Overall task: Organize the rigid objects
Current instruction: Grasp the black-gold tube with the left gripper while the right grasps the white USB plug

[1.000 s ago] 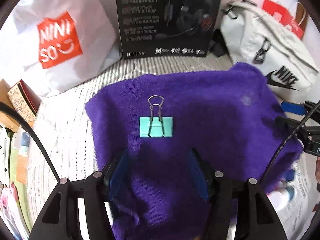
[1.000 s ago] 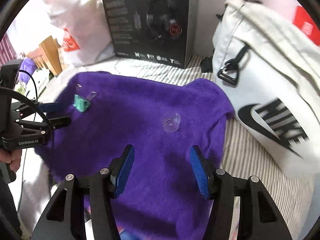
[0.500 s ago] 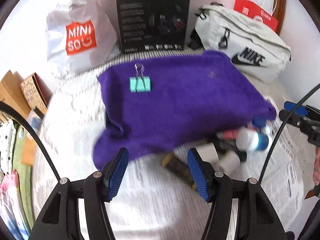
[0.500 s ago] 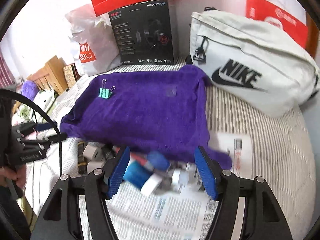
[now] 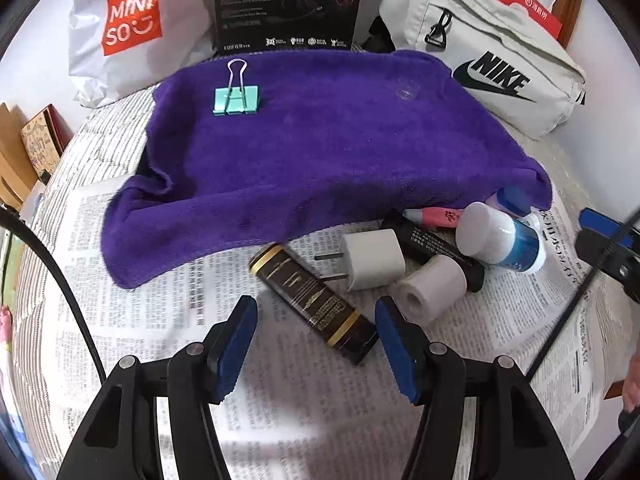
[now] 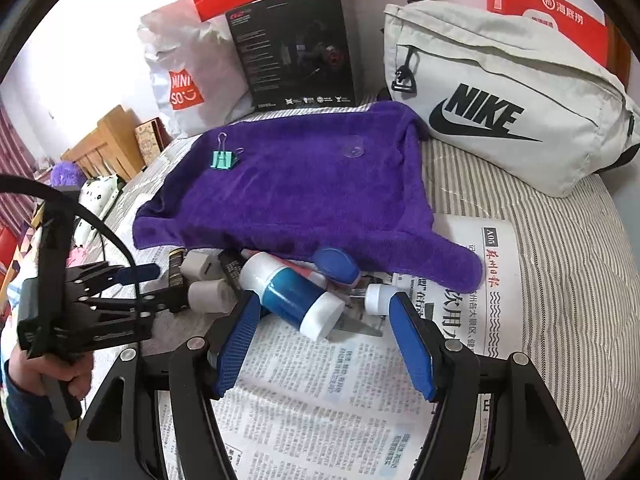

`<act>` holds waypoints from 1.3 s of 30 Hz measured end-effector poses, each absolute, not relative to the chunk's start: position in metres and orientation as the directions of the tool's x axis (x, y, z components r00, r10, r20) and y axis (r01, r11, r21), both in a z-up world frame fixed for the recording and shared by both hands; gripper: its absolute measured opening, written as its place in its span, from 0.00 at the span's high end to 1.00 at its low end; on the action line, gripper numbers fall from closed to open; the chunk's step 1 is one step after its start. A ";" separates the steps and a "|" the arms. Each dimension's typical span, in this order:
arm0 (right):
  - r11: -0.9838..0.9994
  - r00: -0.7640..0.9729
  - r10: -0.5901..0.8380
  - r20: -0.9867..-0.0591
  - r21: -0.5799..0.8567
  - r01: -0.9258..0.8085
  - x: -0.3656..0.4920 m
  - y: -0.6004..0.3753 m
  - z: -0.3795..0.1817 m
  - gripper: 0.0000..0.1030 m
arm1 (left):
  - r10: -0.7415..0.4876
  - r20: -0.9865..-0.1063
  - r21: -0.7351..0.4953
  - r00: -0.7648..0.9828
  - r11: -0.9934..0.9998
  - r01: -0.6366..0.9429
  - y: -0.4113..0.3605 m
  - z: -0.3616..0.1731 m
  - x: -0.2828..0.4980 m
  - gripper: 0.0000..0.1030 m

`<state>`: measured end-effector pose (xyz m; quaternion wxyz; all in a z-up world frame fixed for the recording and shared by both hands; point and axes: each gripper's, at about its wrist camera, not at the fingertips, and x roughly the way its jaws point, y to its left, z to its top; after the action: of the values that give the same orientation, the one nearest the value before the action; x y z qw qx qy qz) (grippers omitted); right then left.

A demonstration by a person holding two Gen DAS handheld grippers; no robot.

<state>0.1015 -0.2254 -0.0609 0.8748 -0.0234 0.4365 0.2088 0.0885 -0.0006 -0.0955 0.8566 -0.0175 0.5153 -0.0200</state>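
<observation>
The left gripper (image 5: 316, 332) is hovering half-open and empty, straddling the dark tube (image 5: 314, 302), which is lying diagonally from centre toward lower right. The right gripper (image 6: 320, 320), also empty, is gaping around the blue bottle (image 6: 294, 294) at centre frame.

"MINISO" was printed on the white plastic bag (image 5: 132, 28) at upper left, "HECATE" and "EDIFIER" on the black box (image 6: 294, 48), "NIKE" on the pale waist bag (image 5: 492, 72), and "A05" on the newspaper (image 6: 490, 236).
</observation>
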 end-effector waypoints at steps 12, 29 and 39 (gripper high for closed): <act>0.910 0.516 0.327 -0.791 0.117 -0.397 0.101 -0.223 -0.071 0.35 | 0.044 -0.879 0.014 0.474 0.998 -0.065 0.037 -0.100 0.075 0.40; 0.922 0.490 0.289 -0.823 0.102 -0.373 0.110 -0.230 -0.088 0.35 | -0.033 -0.861 0.003 0.508 0.998 0.070 0.019 -0.101 0.084 0.76; 0.930 0.503 0.285 -0.816 0.109 -0.350 0.112 -0.245 -0.090 0.35 | -0.040 -0.856 -0.002 0.516 0.997 0.073 0.021 -0.101 0.087 0.78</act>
<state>0.1121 -0.2448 -0.0895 0.8661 -0.0350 0.4637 0.1833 0.0865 0.0211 -0.1012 0.8705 0.0170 0.4908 -0.0324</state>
